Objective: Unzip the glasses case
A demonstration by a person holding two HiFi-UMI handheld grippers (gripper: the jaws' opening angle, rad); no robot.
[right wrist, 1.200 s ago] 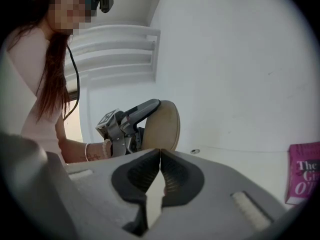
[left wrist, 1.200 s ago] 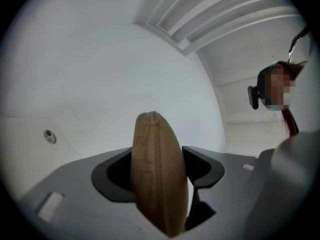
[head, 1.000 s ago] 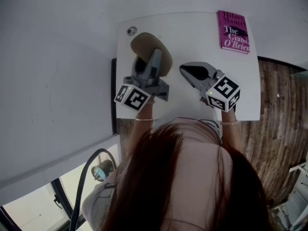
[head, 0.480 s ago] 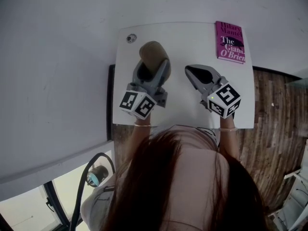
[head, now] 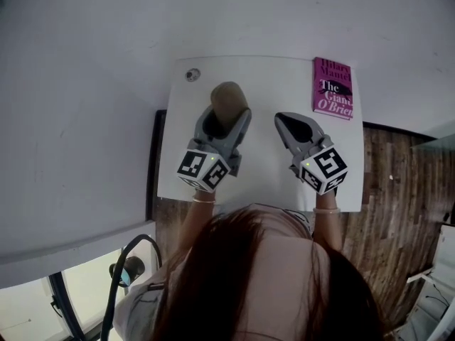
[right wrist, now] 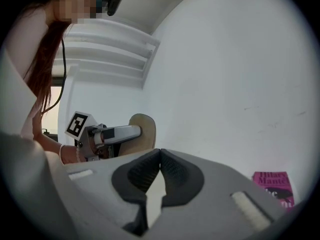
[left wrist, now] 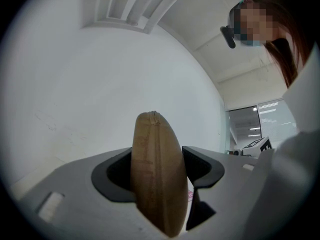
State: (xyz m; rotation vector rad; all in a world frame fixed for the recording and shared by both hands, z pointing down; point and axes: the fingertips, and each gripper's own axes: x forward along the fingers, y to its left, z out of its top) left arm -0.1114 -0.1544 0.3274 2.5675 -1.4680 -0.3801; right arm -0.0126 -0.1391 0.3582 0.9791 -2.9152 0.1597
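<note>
Soft, even indoor light covers the white rectangular tabletop [head: 270, 84], shadows faint. Both gripper views bow and blacken at the rims; the tan oval glasses case [left wrist: 157, 179] looks slightly soft.

My left gripper [head: 227, 119] is holding the glasses case [head: 229, 96]; my right gripper [head: 284, 119] is hanging at three o'clock, the book [head: 333, 87] lying at its two o'clock

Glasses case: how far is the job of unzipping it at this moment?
Done: the left gripper is clamped on the tan glasses case and holds it edge-on. In hand: the right gripper, shut and empty, is beside the case, apart from it. Left: the zip seam along the case's edge looks closed, so the pull must be found, gripped and drawn round.
</note>
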